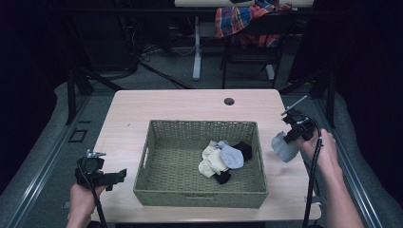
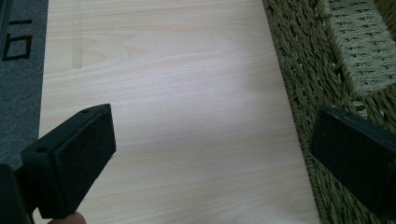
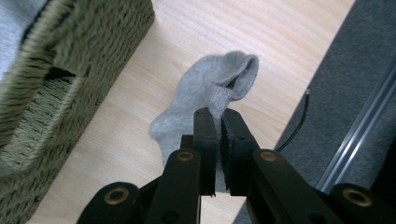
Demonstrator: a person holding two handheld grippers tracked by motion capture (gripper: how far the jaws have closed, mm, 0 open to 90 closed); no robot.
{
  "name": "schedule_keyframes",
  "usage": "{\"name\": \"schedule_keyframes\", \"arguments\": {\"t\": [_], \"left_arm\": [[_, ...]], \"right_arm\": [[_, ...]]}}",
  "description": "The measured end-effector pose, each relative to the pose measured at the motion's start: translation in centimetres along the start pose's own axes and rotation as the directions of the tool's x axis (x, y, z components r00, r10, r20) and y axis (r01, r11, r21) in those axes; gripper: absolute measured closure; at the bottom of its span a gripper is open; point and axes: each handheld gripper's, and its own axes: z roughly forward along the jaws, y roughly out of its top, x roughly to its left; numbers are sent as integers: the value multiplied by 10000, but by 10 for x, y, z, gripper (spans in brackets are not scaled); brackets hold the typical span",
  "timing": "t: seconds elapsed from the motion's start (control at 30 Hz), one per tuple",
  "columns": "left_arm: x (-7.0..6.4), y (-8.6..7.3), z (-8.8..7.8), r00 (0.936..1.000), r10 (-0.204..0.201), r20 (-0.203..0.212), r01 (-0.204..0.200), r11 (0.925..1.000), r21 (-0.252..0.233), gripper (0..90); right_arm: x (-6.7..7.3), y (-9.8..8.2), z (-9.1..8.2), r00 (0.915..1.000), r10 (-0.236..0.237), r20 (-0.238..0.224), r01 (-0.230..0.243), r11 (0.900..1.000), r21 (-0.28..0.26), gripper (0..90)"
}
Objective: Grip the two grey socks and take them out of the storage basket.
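A green woven basket (image 1: 157,190) stands in the middle of the wooden table (image 1: 180,107), holding several socks (image 1: 223,159) in cream, grey and black. My right gripper (image 1: 291,137) hangs over the table's right edge, beside the basket, shut on a grey sock (image 1: 284,148) that dangles from it. In the right gripper view the jaws pinch the grey sock (image 3: 205,88) at its cuff, and the basket wall (image 3: 79,51) is to the left. My left gripper (image 1: 119,176) is open near the table's front left corner, its pads (image 2: 84,154) wide apart over bare wood beside the basket (image 2: 317,70).
A round cable hole (image 1: 229,101) sits near the table's far edge. Behind the table is a chair with a plaid cloth (image 1: 247,21) and a table leg (image 1: 196,52). Grey carpet and metal rails (image 1: 47,156) flank the table.
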Motion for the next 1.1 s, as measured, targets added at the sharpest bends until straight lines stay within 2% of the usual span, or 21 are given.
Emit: {"name": "schedule_keyframes", "arguments": {"t": [0.07,0.2,0.23,0.27,0.3,0.37,0.53,0.57,0.8,0.9,0.97,1.03,1.1], "left_arm": [[0,0,0,10000,14,0,-14,10000,2,8],[-1,0,0,10000,14,-8,-14,10000,-15,8],[-1,0,0,10000,23,3,-23,10000,-6,8],[-1,0,0,10000,39,-1,-39,10000,-4,7],[-1,0,0,10000,50,3,-50,10000,3,7],[-1,0,-1,10000,60,2,-60,10000,0,8],[-1,0,0,10000,75,14,-75,10000,8,8],[-1,0,0,10000,91,13,-91,10000,21,7],[-1,0,0,9999,100,24,-100,9999,52,8],[-1,1,0,9999,131,21,-131,9999,57,8],[-1,1,0,9999,132,21,-132,9999,58,8],[-1,1,0,9999,142,25,-142,9999,51,8],[-1,1,0,9999,150,27,-150,9999,53,8]], "right_arm": [[0,-2,7,9998,139,-150,-141,9999,-90,858],[-1,-2,19,9994,-49,-352,55,9998,169,859],[0,-3,23,9992,109,-397,-107,9999,50,859],[-1,-2,25,9990,-93,-437,106,9995,291,859],[0,-3,27,9985,-69,-540,85,9995,295,859],[0,-3,30,9987,6,-507,4,9998,201,859],[0,-4,38,9978,-78,-659,102,9993,363,849],[0,-5,41,9970,110,-769,-93,9997,215,845],[0,-8,50,9968,209,-767,-184,9993,324,841],[-3,-8,49,9965,63,-832,-14,9983,590,801],[-2,-9,49,9957,289,-884,-255,9989,399,762],[-4,-9,45,9966,147,-807,-114,9991,410,713],[-3,-10,43,9971,247,-714,-231,9995,225,687]]}}
